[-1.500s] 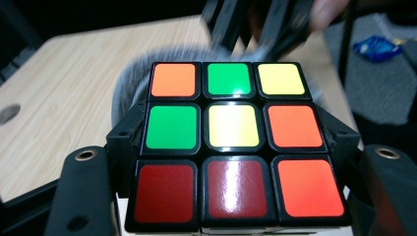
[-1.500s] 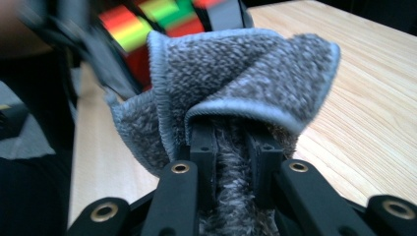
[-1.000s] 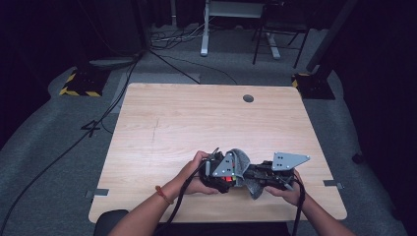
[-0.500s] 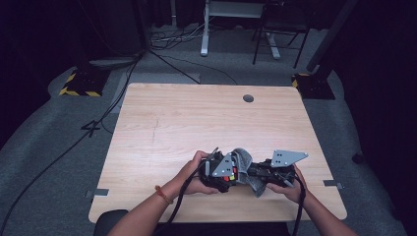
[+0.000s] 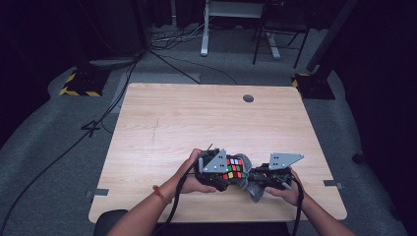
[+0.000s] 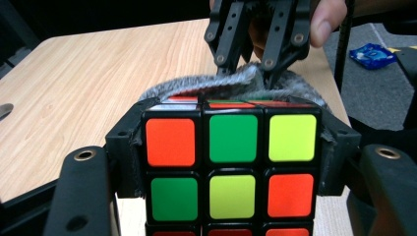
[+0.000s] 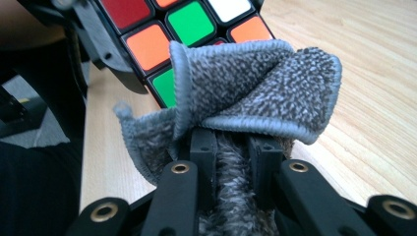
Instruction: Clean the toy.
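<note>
Dim room with dark gear and cables on a grey carpet, and in the middle of it a pale wood-grain table [image 5: 196, 123] with a small round grommet hole [image 5: 248, 98] near the far edge. All the action is at the near edge.

Going left to right: the left gripper [image 5: 212, 169] is clamped on a scrambled colour-sticker puzzle cube with a black frame [image 6: 231, 167]. In the left gripper view the jaws press both sides of the cube, so it's held narrow and firm, just above the table near the front edge. Right beside it, touching the cube's far face, is a fluffy grey microfibre cloth with a stitched hem [image 7: 255, 83]. The right gripper [image 7: 235, 147] has its jaws pinched down tight on a bunched fold of that cloth, with the pile squeezed between them.

Looks to me like the cube is getting a wipe-down. To do it well, I'd keep the left grip steady so the cube doesn't twist, and drag the cloth flat across one face instead of poking with the folded corner. The cloth hangs loose around the jaws, so keep the black tips off the stickers. Rotate the cube between passes rather than reaching around it.
</note>
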Demonstrator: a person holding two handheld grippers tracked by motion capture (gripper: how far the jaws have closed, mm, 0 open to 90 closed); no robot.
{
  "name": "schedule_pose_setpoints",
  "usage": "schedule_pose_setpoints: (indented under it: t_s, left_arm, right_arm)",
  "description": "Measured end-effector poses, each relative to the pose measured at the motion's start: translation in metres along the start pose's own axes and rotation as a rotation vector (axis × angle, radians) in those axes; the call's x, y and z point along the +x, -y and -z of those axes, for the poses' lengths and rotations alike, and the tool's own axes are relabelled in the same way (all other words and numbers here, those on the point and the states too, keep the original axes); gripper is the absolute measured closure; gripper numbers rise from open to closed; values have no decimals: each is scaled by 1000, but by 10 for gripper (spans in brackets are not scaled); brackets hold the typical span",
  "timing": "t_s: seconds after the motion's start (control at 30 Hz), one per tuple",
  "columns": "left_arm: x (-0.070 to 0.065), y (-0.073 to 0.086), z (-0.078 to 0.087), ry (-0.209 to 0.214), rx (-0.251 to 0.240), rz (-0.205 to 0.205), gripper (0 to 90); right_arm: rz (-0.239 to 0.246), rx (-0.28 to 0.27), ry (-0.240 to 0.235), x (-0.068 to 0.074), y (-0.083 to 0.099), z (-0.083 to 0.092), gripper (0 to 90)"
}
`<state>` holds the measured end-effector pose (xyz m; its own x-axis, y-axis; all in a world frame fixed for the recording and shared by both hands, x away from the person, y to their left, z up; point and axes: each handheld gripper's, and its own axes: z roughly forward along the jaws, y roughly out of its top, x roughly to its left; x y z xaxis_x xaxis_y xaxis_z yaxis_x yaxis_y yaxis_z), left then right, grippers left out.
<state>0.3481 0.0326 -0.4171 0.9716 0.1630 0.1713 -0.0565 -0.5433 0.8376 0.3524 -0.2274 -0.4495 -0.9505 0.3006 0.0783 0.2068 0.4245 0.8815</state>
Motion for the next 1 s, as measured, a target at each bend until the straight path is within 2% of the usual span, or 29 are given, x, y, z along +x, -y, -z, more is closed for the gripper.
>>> schedule_pose_setpoints:
  t_s: [0.17, 0.33, 0.43, 0.6, 0.7, 0.83, 1.0]
  left_arm:
    - [1, 2, 0, 6, 16, 10, 326]
    - [-2, 3, -6, -14, 77, -17, 327]
    - [-4, 3, -11, -19, 107, -26, 329]
    - [-3, 1, -10, -33, 90, -18, 333]
    - [-2, 0, -6, -31, 70, -4, 333]
    - [-2, -2, -3, -30, 53, -9, 334]
    - [-1, -3, 2, -30, 25, -1, 334]
  right_arm:
    - [6, -45, -1, 2, -4, 6, 771]
    - [18, -78, 1, 3, -8, 11, 772]
    - [26, -78, 10, 4, -10, 11, 771]
    - [24, -82, 30, 3, -11, 11, 772]
    - [21, -56, 49, 3, -12, 10, 772]
    - [15, 15, 67, 0, -6, 2, 772]
    - [15, 74, 56, 0, -1, -4, 771]
